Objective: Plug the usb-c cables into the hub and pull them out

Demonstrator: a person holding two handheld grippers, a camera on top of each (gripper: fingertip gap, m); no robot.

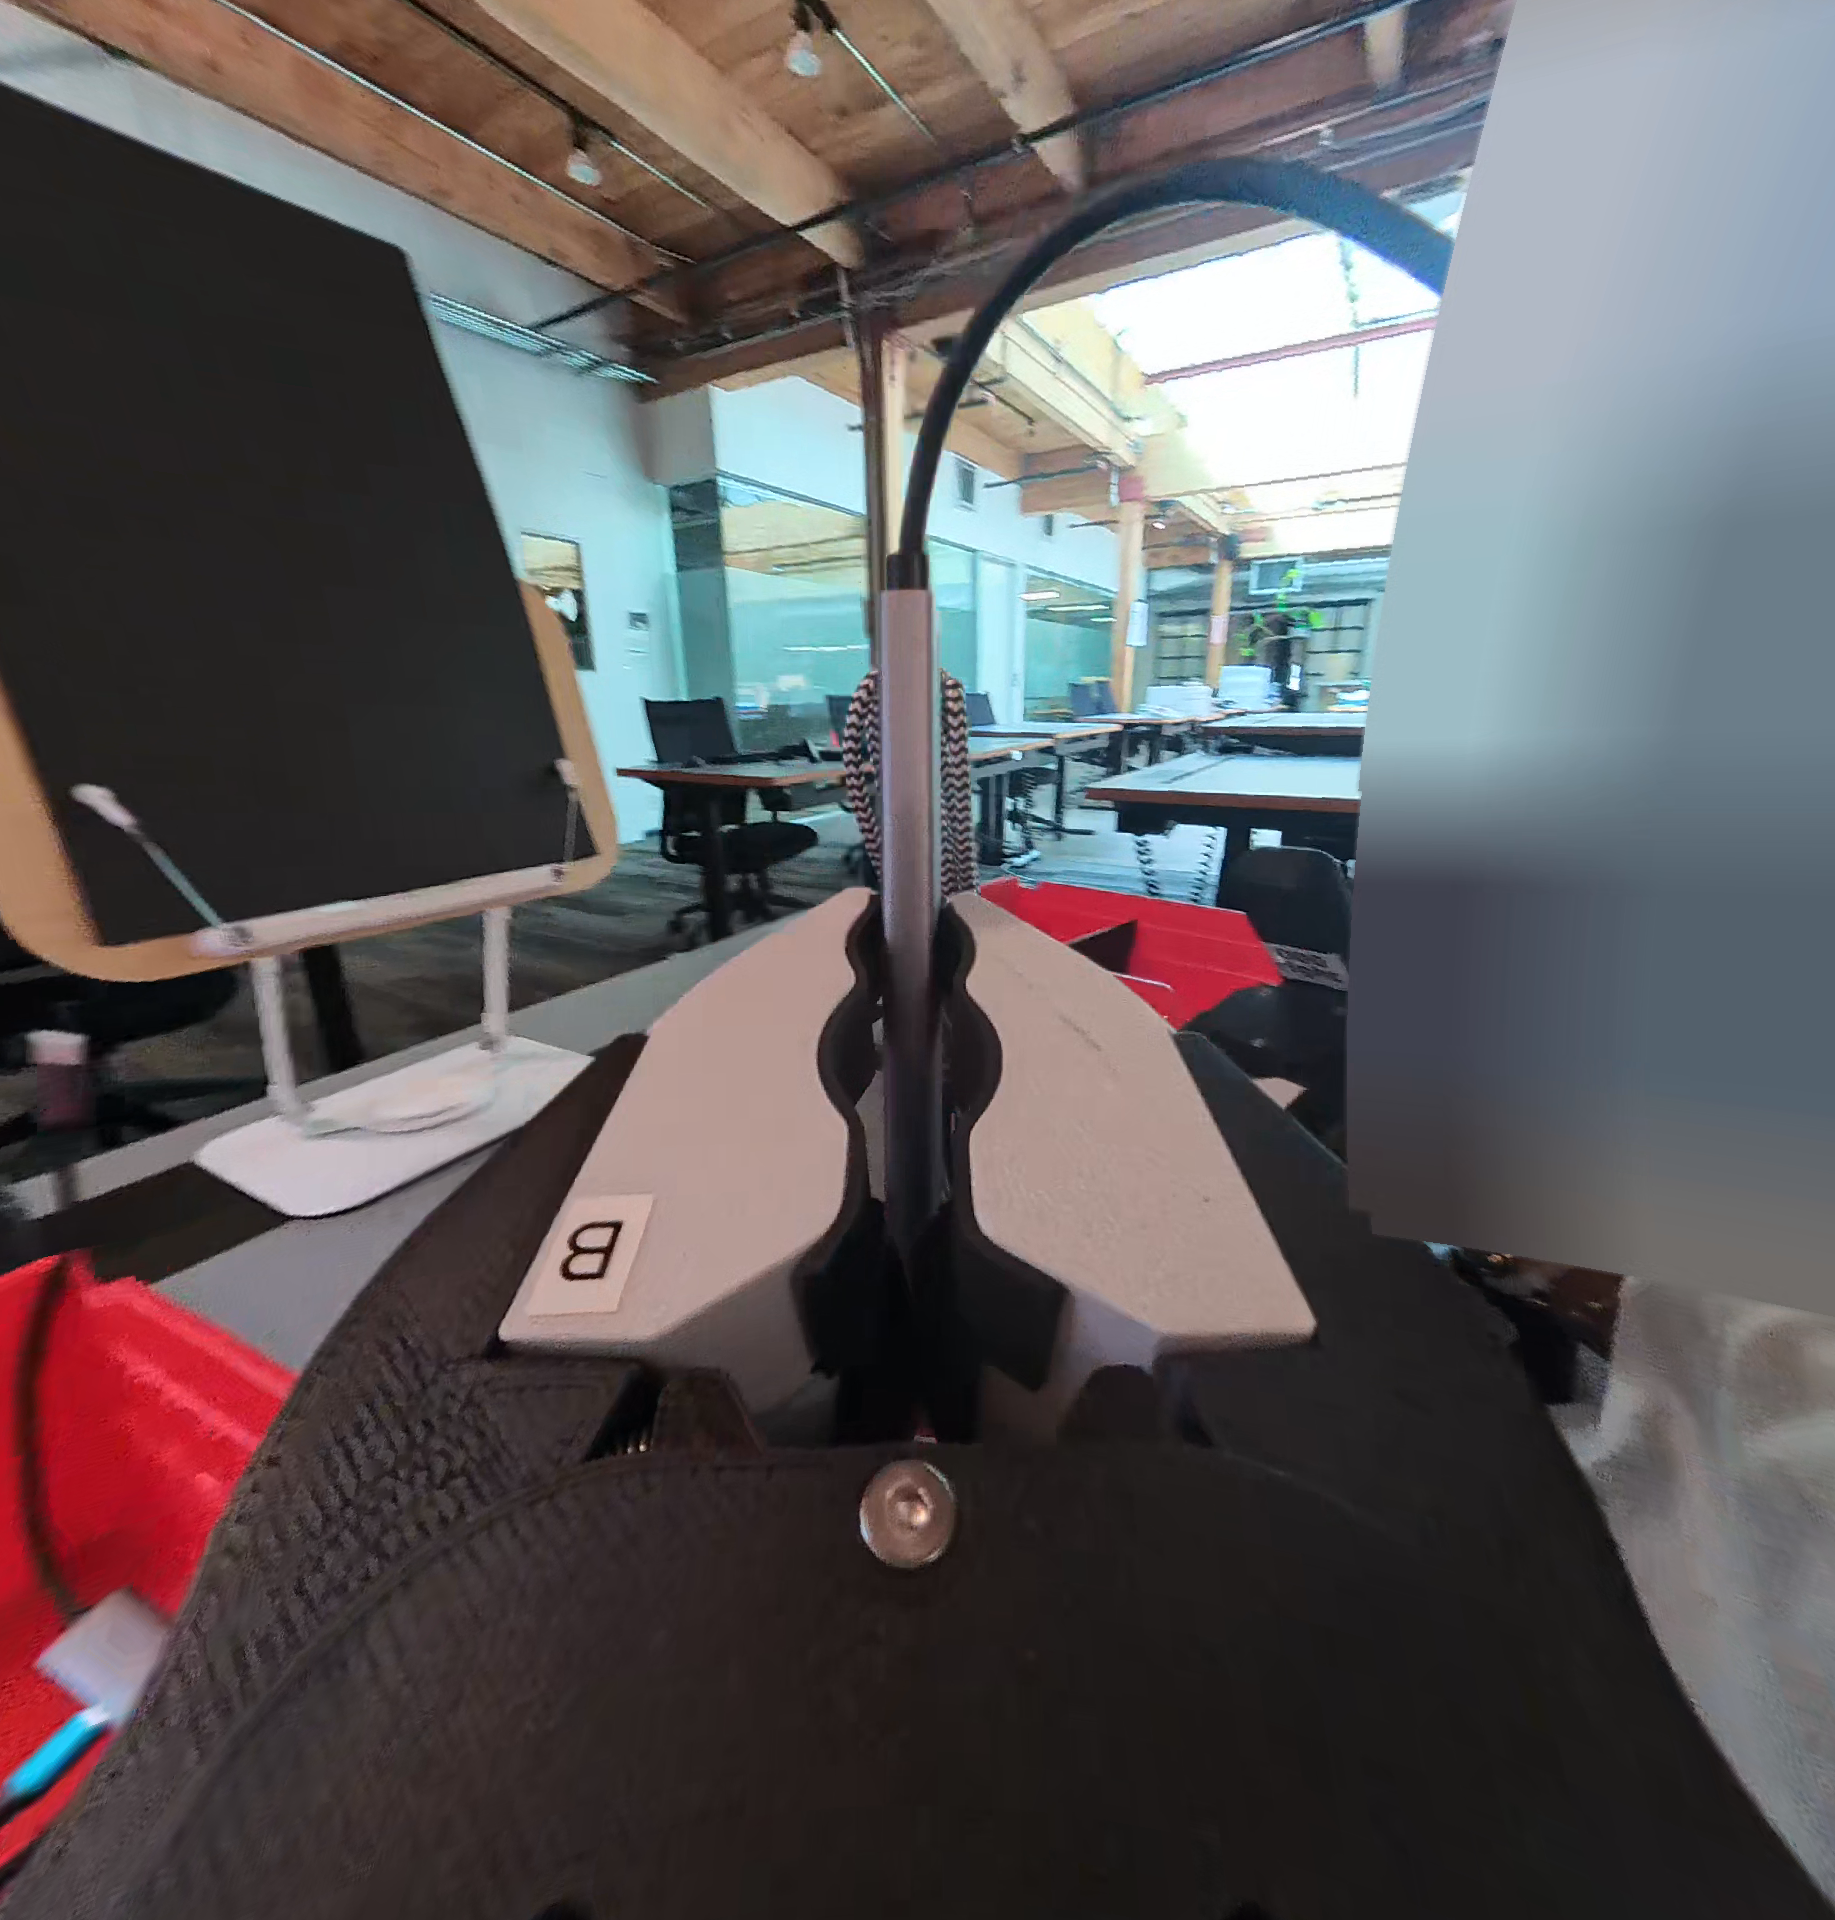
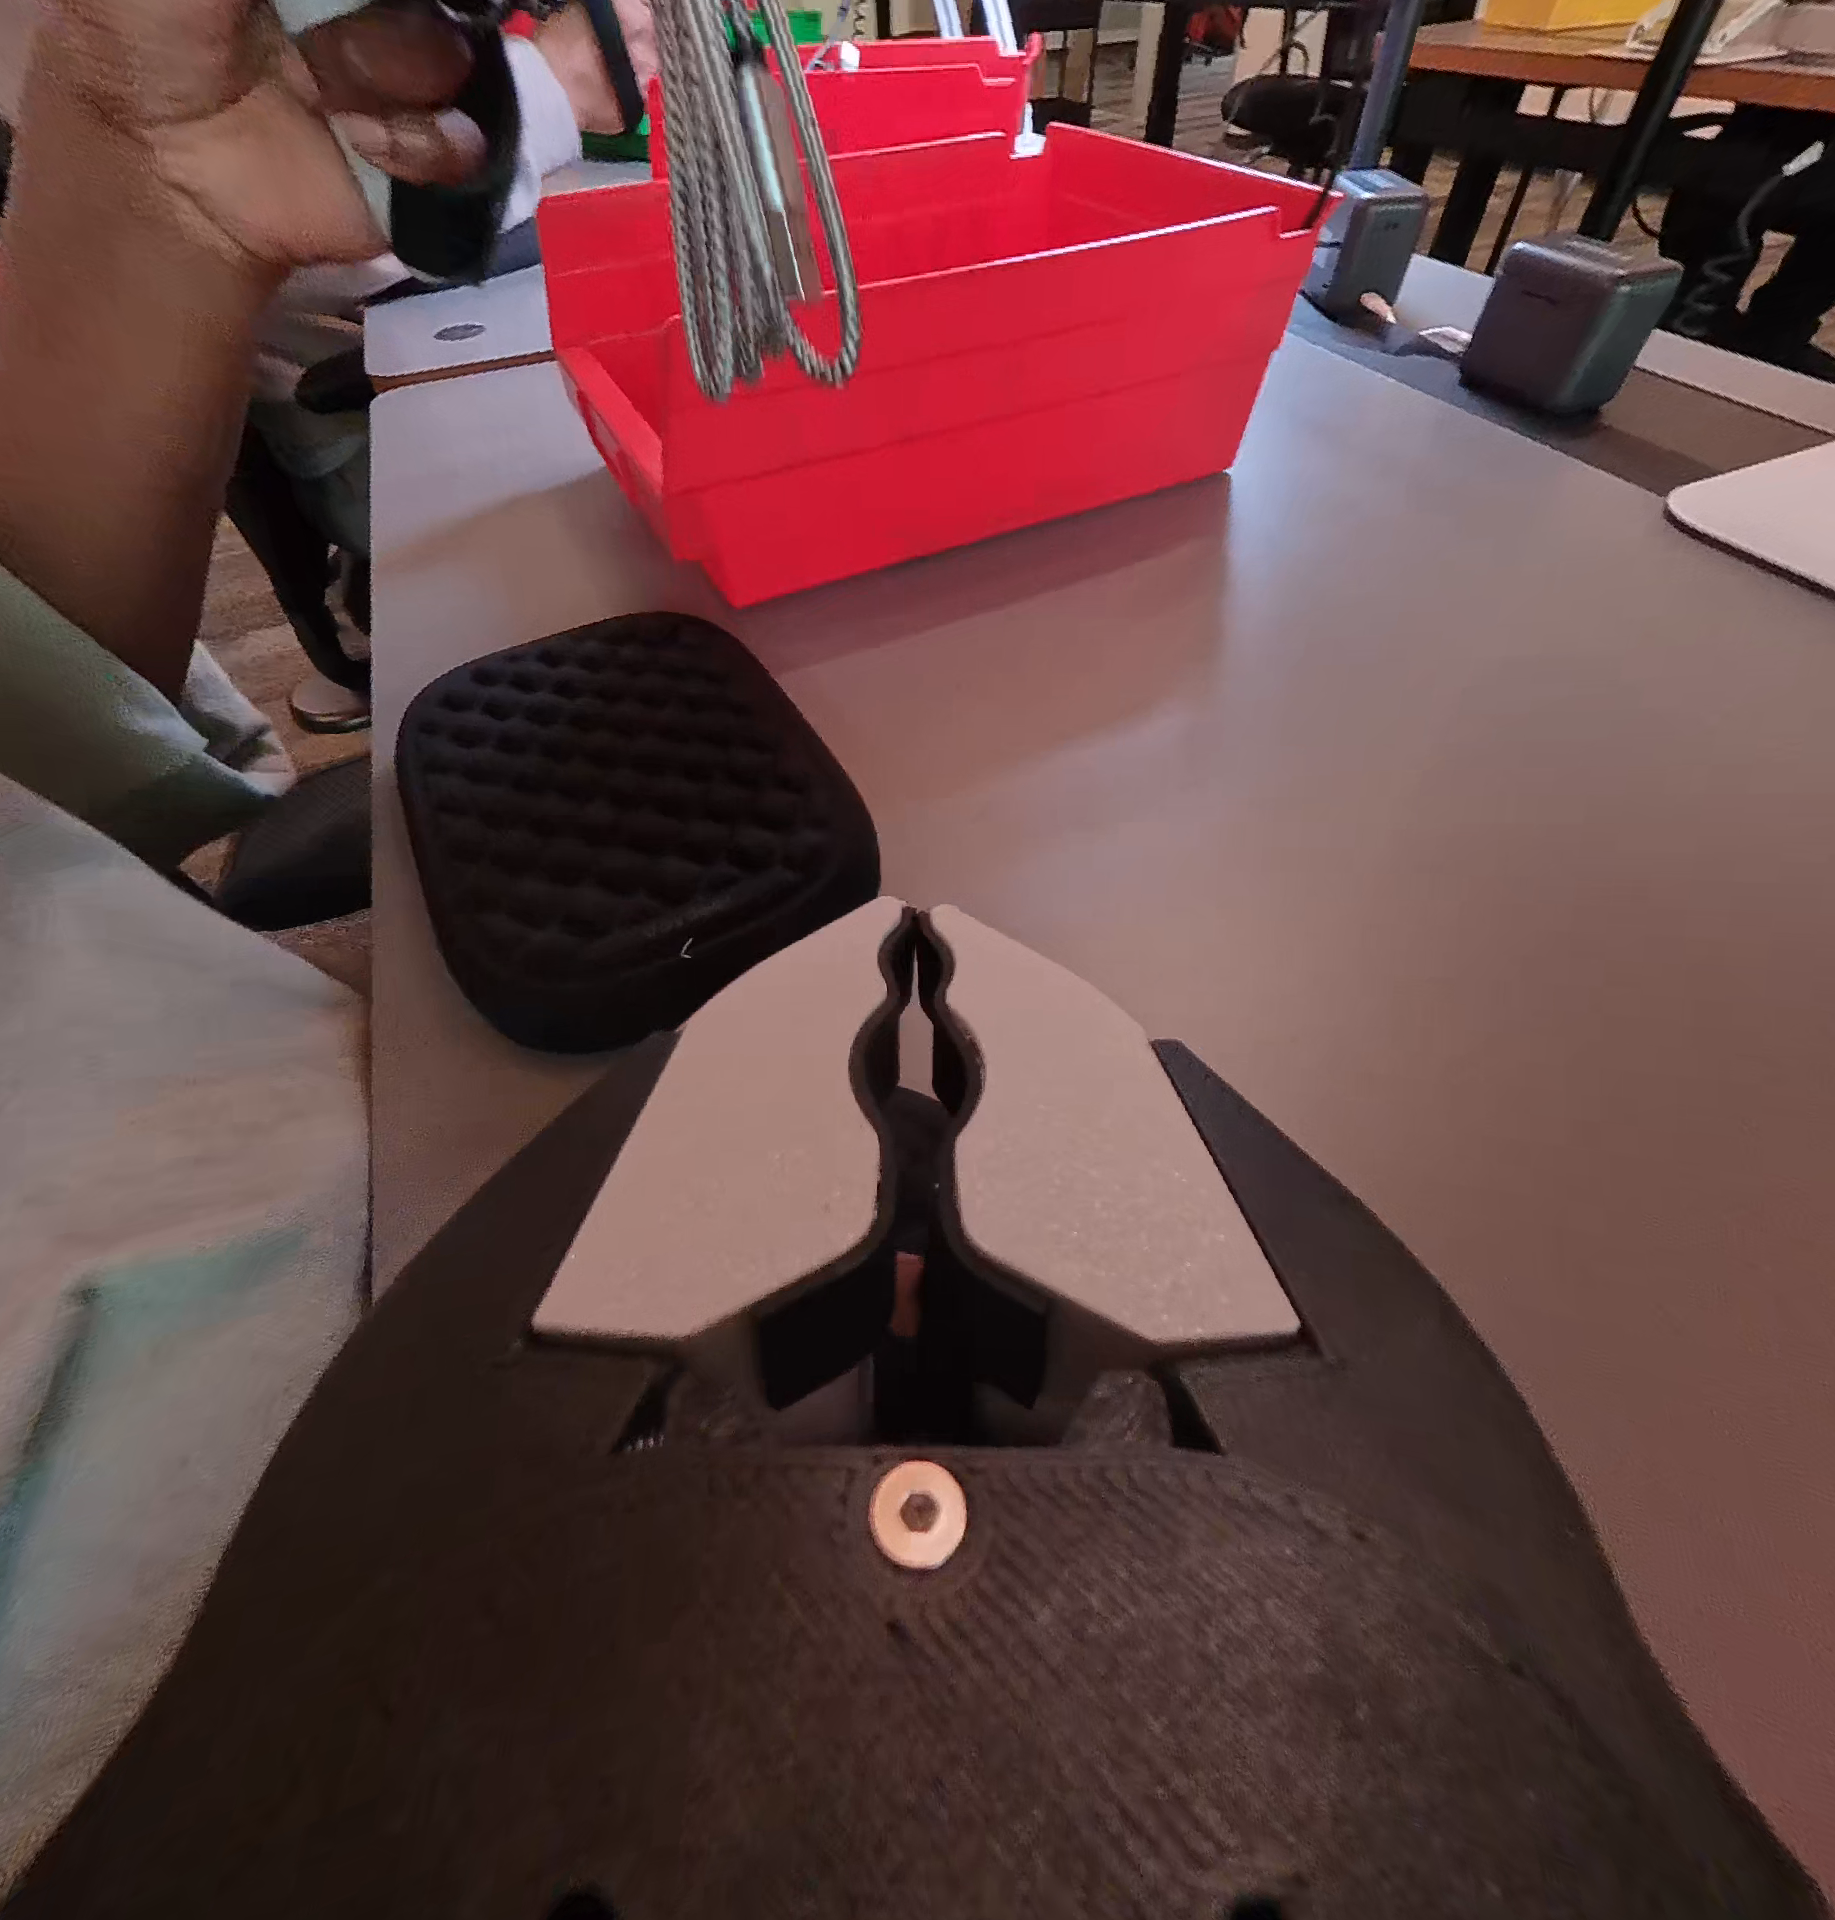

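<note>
Above the table [image 2: 1308,831], left tool [image 1: 908,914] pinches the grey hub [image 1: 908,748]; right tool [image 2: 918,914] pressed together, empty.

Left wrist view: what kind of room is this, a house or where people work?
Probably a big shared office or workshop. Rows of desks with black office chairs fill the room behind, there are glass-walled rooms, and bare wooden beams with small lights run overhead.

The left tongs [image 1: 908,914] clamp a slim silver hub [image 1: 910,790], held upright. Black-and-white braided cables [image 1: 859,790] hang beside it. A red bin [image 1: 1152,951] sits behind.
</note>
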